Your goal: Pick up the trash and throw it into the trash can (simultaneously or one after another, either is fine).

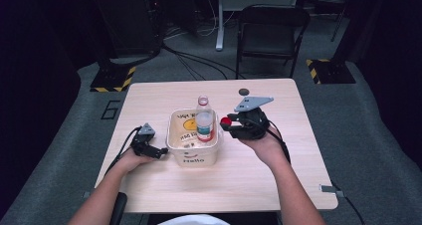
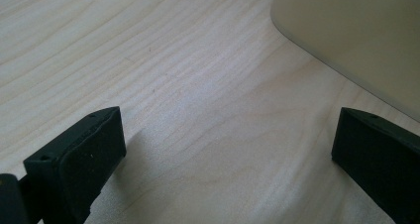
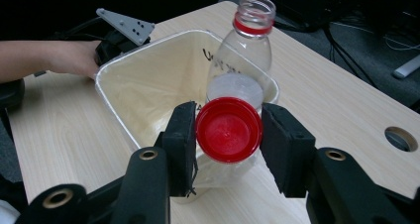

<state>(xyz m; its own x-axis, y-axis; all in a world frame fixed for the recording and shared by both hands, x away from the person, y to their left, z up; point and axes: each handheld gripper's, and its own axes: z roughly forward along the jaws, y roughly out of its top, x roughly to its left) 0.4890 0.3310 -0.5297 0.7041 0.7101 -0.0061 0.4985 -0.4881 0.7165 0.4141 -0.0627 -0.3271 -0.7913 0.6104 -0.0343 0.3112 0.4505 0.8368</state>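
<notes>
Beside the "Hello" tub (image 1: 193, 158), right tongs (image 3: 229, 130) grip a red cap (image 3: 229, 129); left tongs (image 2: 228, 149) gape.

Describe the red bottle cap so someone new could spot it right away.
On the wooden table, find the cream tub holding an open plastic bottle. Just right of it, the right hand-held gripper pinches the red cap, the one solid red disc around.

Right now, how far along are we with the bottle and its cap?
Done: the red cap is off; the bottle stands open-necked in the cream tub. In hand: the right gripper pinches the cap between its jaws, beside the tub in the high view. The left gripper rests open on the table next to the tub wall. Left: probably setting the cap down.
</notes>
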